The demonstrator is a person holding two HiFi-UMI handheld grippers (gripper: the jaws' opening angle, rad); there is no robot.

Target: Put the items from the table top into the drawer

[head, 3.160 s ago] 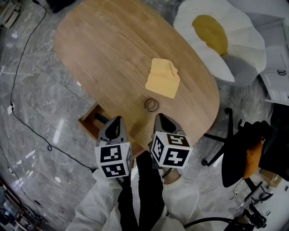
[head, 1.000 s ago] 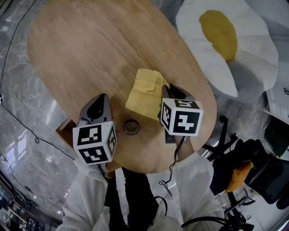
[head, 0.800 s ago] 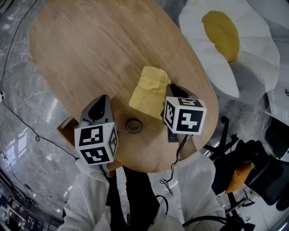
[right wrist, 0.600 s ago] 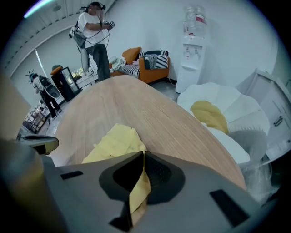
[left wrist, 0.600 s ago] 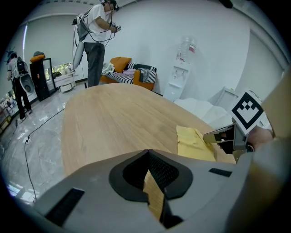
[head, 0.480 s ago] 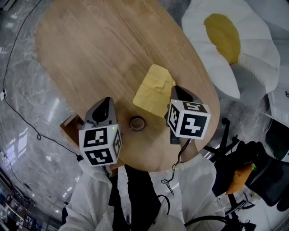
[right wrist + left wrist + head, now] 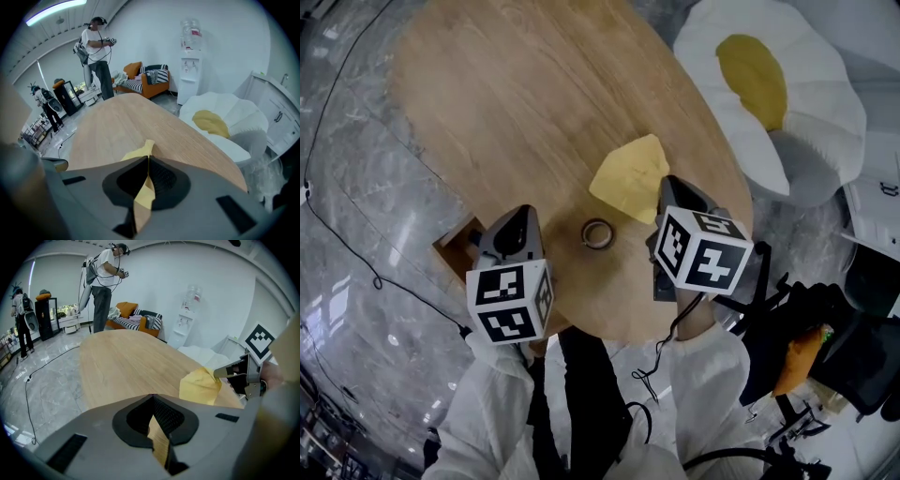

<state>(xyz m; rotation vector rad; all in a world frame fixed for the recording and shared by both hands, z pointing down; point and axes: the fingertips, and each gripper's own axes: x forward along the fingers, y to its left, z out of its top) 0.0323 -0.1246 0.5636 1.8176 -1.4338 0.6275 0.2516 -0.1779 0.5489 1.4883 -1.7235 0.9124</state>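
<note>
Right claw [image 7: 147, 159] has just clamped the yellow cloth [image 7: 628, 178], raising it off the table [image 7: 516, 112]; carry to drawer [image 7: 455, 246] next.

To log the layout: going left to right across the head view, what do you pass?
Open drawer → left gripper → small ring → right gripper, shut on the yellow cloth → egg-shaped cushion.
</note>
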